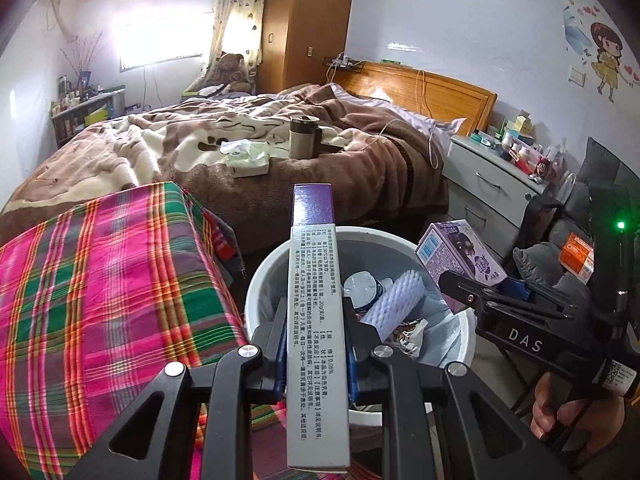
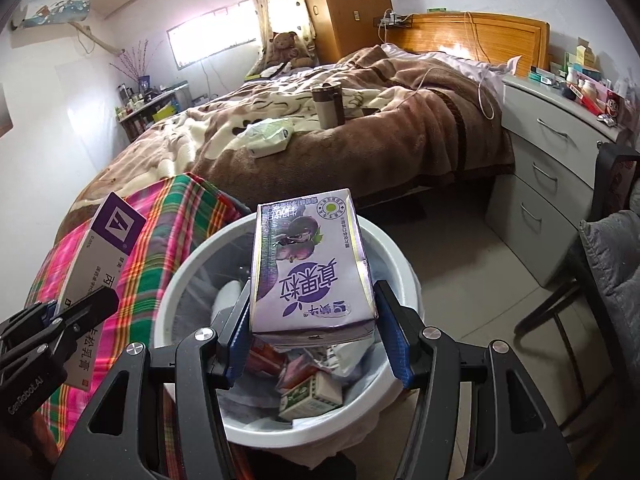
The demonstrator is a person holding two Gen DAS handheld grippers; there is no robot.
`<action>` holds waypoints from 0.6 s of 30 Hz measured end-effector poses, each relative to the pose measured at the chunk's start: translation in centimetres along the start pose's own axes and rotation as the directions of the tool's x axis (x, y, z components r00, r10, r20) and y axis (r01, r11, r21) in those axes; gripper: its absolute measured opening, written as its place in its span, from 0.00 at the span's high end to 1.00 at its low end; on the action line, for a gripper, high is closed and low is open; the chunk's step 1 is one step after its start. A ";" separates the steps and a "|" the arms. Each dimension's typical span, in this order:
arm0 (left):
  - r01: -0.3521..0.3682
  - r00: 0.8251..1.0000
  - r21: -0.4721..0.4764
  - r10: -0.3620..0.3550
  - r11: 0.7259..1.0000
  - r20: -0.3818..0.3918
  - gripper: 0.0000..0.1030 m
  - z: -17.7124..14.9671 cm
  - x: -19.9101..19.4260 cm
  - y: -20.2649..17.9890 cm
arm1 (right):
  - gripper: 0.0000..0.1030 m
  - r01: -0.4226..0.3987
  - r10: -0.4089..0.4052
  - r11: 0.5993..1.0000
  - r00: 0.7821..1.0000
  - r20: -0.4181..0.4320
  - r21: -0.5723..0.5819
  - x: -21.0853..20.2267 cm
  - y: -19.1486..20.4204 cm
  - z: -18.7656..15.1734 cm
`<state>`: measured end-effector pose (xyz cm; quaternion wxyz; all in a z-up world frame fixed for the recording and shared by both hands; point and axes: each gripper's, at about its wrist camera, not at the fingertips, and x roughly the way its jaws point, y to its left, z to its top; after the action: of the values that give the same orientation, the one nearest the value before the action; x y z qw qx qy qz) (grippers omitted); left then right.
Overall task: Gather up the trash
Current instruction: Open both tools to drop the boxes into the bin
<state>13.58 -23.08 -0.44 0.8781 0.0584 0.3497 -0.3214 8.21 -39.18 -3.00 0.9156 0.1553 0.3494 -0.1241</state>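
My left gripper [image 1: 316, 344] is shut on a long, narrow grey and purple medicine box [image 1: 314, 312], held over the white trash bin [image 1: 256, 292]. That same box [image 2: 100, 256] shows at the left of the right wrist view, in the left gripper [image 2: 68, 316]. My right gripper [image 2: 312, 328] is shut on a purple milk carton [image 2: 312, 268] above the bin [image 2: 176, 276]. From the left wrist view the carton [image 1: 460, 254] and the right gripper [image 1: 504, 304] hang at the bin's right rim. The bin holds several wrappers, a small carton and white foam.
A bed with a brown blanket [image 1: 240, 152] stands behind the bin, with a tissue pack [image 1: 248, 160] and a thermos [image 1: 302, 138] on it. A pink plaid cloth [image 1: 100, 280] lies to the left. Grey drawers [image 2: 560, 152] and a dark chair [image 2: 600, 272] stand at right.
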 end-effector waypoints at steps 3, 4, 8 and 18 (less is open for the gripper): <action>0.004 1.000 -0.001 -0.004 1.000 -0.011 0.78 0.1 0.7 -0.4 | 0.44 0.000 0.000 1.000 1.000 -0.016 -0.008 0.4 -0.2 -0.1; 0.007 1.000 -0.002 -0.007 1.000 -0.011 0.78 0.1 0.8 -0.5 | 0.44 0.000 -0.001 1.000 1.000 -0.022 -0.013 0.6 -0.2 -0.1; -0.008 1.000 -0.009 0.008 1.000 -0.013 0.74 0.1 1.2 -0.6 | 0.43 -0.002 0.000 0.999 0.999 -0.044 -0.040 1.0 0.1 -0.1; 0.005 1.000 -0.037 -0.005 0.999 -0.012 0.43 0.1 0.9 0.1 | 0.30 0.021 -0.022 0.999 0.999 -0.030 -0.035 0.5 -0.1 -0.2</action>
<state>14.17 -23.55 -1.01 0.8761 0.0433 0.3608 -0.3169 8.45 -39.24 -3.54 0.9114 0.1373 0.3671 -0.1255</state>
